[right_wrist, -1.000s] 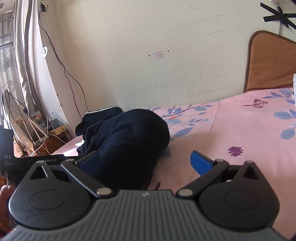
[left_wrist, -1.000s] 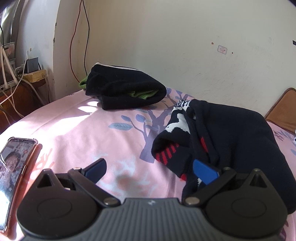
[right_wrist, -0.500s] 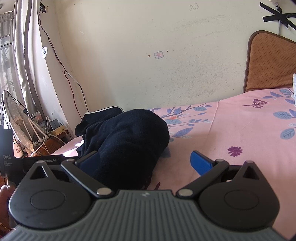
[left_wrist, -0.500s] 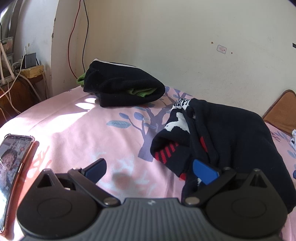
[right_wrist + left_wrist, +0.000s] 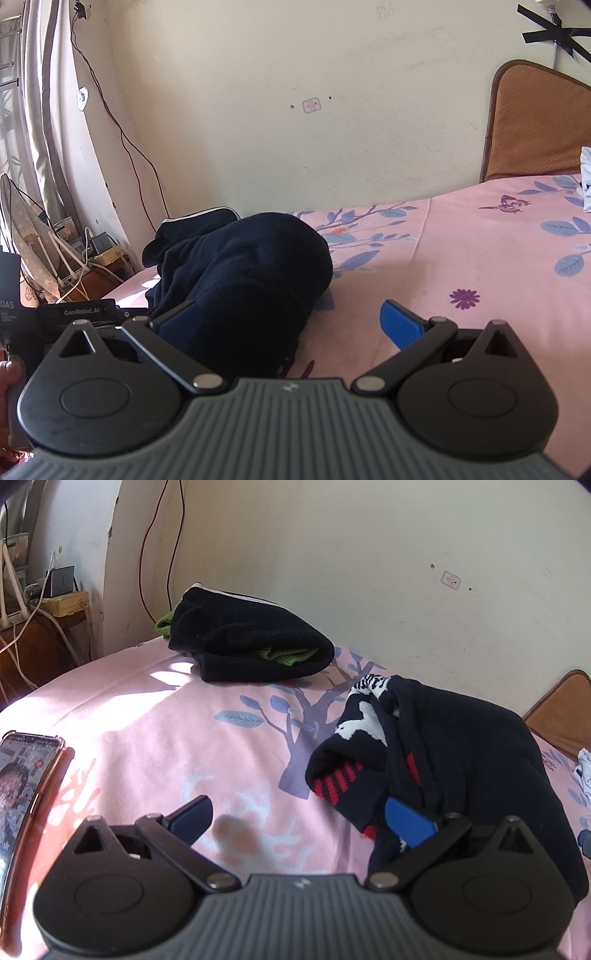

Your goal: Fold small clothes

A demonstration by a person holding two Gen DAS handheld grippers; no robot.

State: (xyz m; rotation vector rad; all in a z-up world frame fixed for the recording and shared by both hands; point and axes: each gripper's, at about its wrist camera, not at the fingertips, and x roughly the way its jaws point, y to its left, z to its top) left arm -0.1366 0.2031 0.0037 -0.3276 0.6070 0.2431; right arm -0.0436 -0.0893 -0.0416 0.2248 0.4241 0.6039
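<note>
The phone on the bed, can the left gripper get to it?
Probably yes. The phone lies flat on the pink bedsheet just left of the open left gripper, with only bare sheet between them.

A pink bedsheet (image 5: 155,716) printed with blue-leaved branches and a purple flower (image 5: 464,297) covers the bed. At nine o'clock in the left wrist view a phone (image 5: 22,779) in a reddish case lies face up on the sheet, its screen lit. Behind stands a cream wall (image 5: 295,55) with a small pink sticker (image 5: 311,105). A red and a black cable (image 5: 142,554) run down it. At ten o'clock, a yellow box (image 5: 64,603) sits on a wooden stand with white cords. At two o'clock in the right wrist view rises a brown padded headboard (image 5: 532,129), black tape (image 5: 554,33) crossed above it.
</note>
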